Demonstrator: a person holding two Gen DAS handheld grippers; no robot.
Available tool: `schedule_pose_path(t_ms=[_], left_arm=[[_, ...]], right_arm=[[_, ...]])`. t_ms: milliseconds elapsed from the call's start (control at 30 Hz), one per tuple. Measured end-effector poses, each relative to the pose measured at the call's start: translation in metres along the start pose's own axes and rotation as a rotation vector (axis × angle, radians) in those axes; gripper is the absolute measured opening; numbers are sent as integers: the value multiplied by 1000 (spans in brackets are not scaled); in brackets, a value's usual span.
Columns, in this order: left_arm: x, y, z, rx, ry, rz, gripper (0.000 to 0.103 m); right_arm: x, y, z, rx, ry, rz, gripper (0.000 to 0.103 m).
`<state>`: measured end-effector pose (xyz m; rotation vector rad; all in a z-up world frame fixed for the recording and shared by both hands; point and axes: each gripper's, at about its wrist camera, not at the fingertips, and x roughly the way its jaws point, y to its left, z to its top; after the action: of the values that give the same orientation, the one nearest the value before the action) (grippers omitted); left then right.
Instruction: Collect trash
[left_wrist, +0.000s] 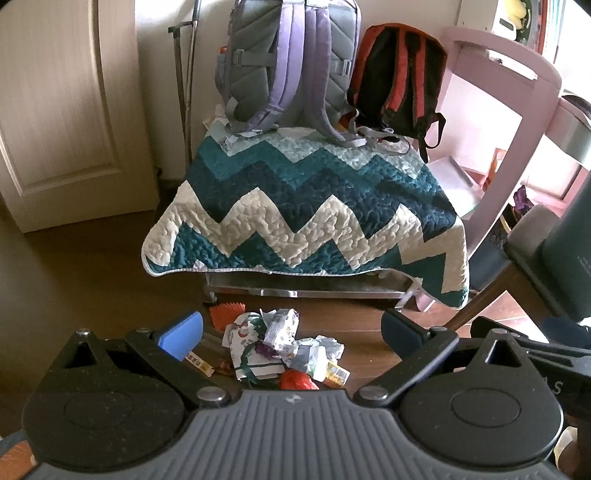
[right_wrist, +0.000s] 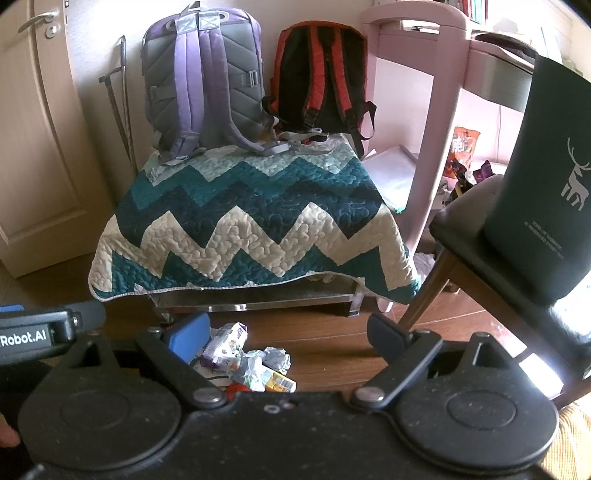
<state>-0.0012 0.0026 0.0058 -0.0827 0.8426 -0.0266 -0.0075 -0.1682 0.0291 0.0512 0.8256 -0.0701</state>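
On the wooden floor (left_wrist: 110, 288), just in front of the low quilt-covered stand, lies the trash pile (left_wrist: 284, 347): crumpled printed wrappers, a small yellow carton and something red at its near edge. The left gripper (left_wrist: 291, 328) hangs above it with both fingers spread wide and nothing between them, the pile showing in the gap. The right gripper (right_wrist: 288, 332) is likewise wide open and empty, with the pile (right_wrist: 247, 362) toward its left finger. Only the left view shows an orange pleated paper cup (left_wrist: 227, 312) at the far left of the heap and a thin yellow strip beside the blue finger pad; the right view alone shows the door handle (right_wrist: 38, 18) and the deer print on the dark green bin (right_wrist: 546, 184) standing on a chair (right_wrist: 465, 221) to the right. Each gripper's body hides the near part of the pile, so its full extent cannot be told, and what the red item is stays unclear. Behind, the zigzag quilt (left_wrist: 306, 206) drapes over the stand, with a purple-grey backpack (left_wrist: 291, 62) and a red-black backpack (left_wrist: 399, 77) upright at the far edge against the wall. A pink desk (left_wrist: 517, 96) stands on the right, with snack bags under it, blurred.
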Motion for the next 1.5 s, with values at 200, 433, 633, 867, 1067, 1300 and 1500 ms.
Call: schedule_pose_path(t_ms=[200,433,633,867,1067,1300,1500], left_arm=[[0,2,4,-4,-8,0,103],[1,5,9,-19,-21,2,103],[7,10,14,-17,-34,23,103],[28,17,20,-13,-5,25,103],[44,14,22,1,23,10,103],[67,12,20,13,63,-11,103],[101,21,23,14,120,13,103]], right_arm=[[0,0,1,-1,0,0,92],[5,3,6,-7,5,23,92],[11,5,5,-21,-8,46,92],[32,9,10,-44,13,61,92],[50,14,8,-54,64,83,92],[71,20,6,-71,114,97,92],[107,25,6,-104,181,23,92]])
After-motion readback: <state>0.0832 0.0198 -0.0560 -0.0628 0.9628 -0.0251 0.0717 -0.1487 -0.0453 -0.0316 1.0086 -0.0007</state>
